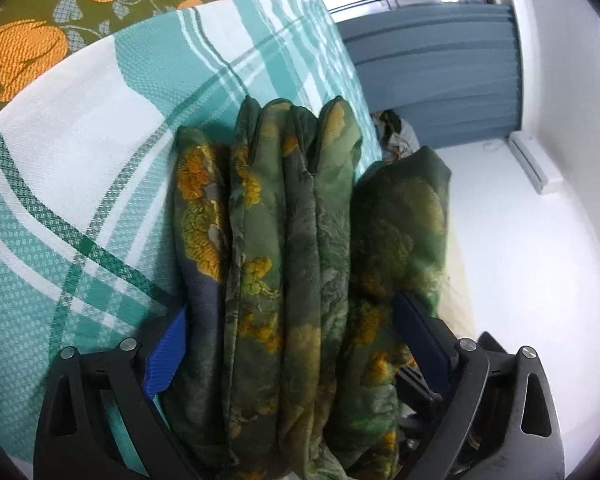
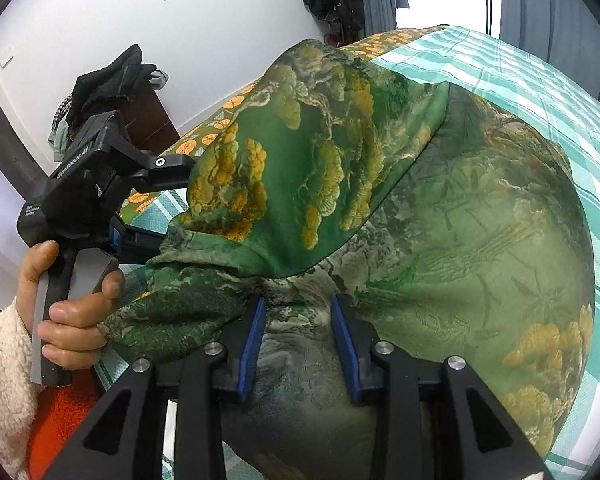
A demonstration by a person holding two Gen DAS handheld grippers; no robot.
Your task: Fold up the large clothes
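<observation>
Right wrist view shows the right gripper fingers clenched on a fold of the green patterned garment lying on the plaid-sheeted bed, while the left gripper fingers stand spread around bunched pleats, so release should probably wait until the layers lie flat.

The bunched garment hides most of the left gripper's fingers.

A home bedroom: checked bedsheet, grey curtains, clothes heaped on a cabinet
</observation>
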